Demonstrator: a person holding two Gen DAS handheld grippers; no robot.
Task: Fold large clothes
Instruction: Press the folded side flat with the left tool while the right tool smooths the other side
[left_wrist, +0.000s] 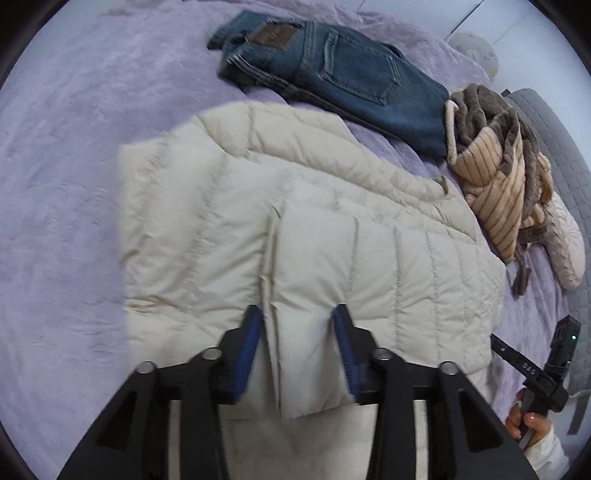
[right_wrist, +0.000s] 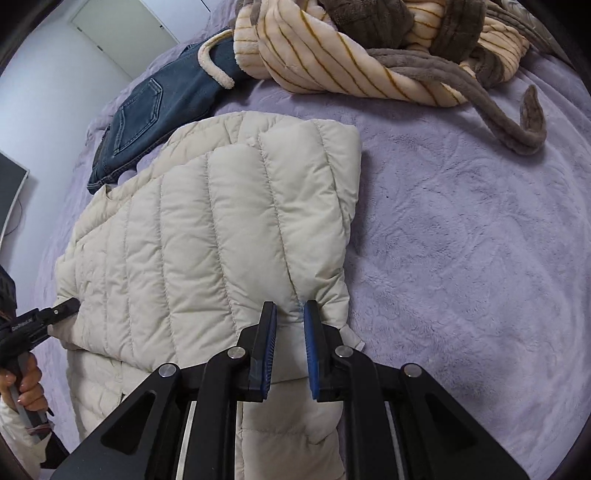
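Observation:
A cream quilted puffer jacket (left_wrist: 280, 221) lies partly folded on the purple blanket and also shows in the right wrist view (right_wrist: 207, 229). My left gripper (left_wrist: 299, 317) has its blue-padded fingers wide apart around a thick folded edge of the jacket. My right gripper (right_wrist: 290, 314) has its fingers closer together, pinching the jacket's lower corner at the fold. The right gripper's body shows at the left wrist view's right edge (left_wrist: 546, 369), the left gripper's body at the right wrist view's left edge (right_wrist: 33, 325).
Folded blue jeans (left_wrist: 343, 74) lie behind the jacket, also seen in the right wrist view (right_wrist: 155, 110). A striped beige and brown robe (right_wrist: 369, 51) is heaped at the back, its belt trailing on the purple blanket (right_wrist: 461, 240). A grey quilted mat (left_wrist: 554, 140) lies right.

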